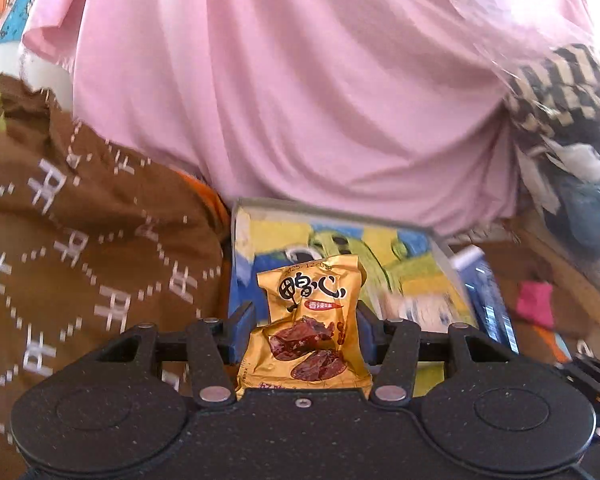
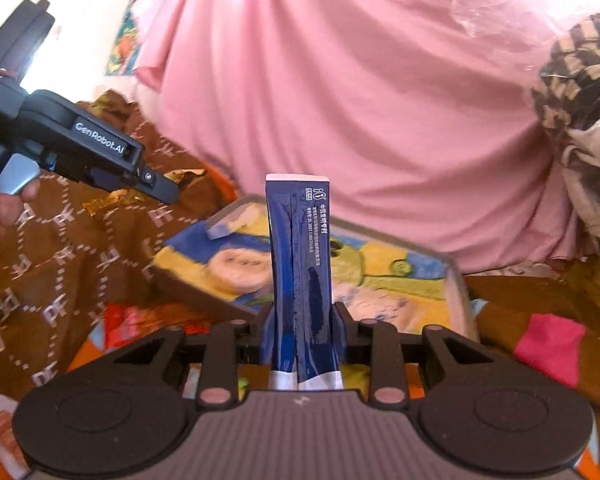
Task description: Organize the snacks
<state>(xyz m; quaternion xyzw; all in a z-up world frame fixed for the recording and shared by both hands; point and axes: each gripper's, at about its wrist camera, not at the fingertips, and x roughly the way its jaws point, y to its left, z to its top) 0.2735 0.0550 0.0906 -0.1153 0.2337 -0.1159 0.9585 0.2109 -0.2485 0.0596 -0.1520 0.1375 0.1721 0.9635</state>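
Left gripper (image 1: 300, 328) pinches gold packet (image 1: 306, 328), right gripper (image 2: 302, 334) pinches blue sachet (image 2: 302, 276), both before the open tray (image 2: 458, 280), pink cloth (image 2: 340, 100) crowding the frame top.

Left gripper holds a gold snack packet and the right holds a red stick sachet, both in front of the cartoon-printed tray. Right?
Not quite: the stick sachet in the right gripper is dark blue, not red, as the right wrist view shows. The left gripper does hold the gold snack packet, with the cartoon-printed tray ahead.
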